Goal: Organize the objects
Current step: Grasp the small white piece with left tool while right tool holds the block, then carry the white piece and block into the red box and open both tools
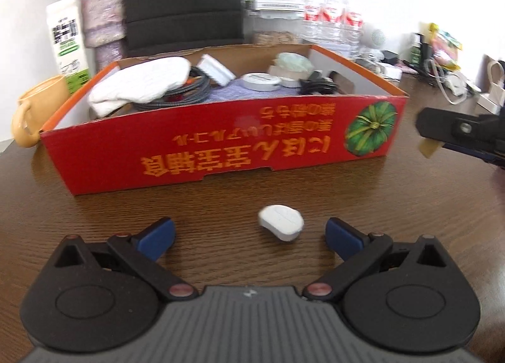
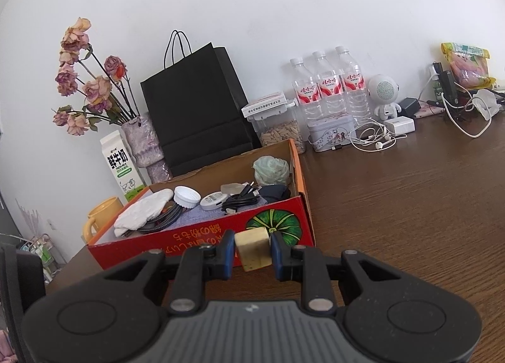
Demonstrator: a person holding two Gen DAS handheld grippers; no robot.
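The left gripper (image 1: 249,235) stood wide open, low over the counter (image 1: 410,205), its two blue pads well apart; between them and a little ahead lay a small white oval piece (image 1: 281,222), flat on the wood, nearer the right-hand pad than the left; its long axis ran roughly across the gripper's opening, tilted slightly, so the pads faced its two narrow ends; a short advance would probably have put it squarely between them. Beyond it, straight ahead, stood the red cardboard box (image 1: 221,154) with its printed wall toward the camera; a white cloth (image 1: 142,82), a coiled cable (image 1: 176,91) and a round white tin (image 1: 261,81) already lay inside.

The right gripper (image 2: 252,251) was closed on a pale tan block (image 2: 253,248), held upright between the pads and lifted clear of the counter; the box (image 2: 202,233) lay directly ahead and just below; in the left wrist view the same gripper (image 1: 426,143) showed at the right edge, beside the box's right end, well apart from the white piece.

So the left gripper was by far the nearer to the white piece; the right, I judged, needed only to carry on over the near wall and let go.
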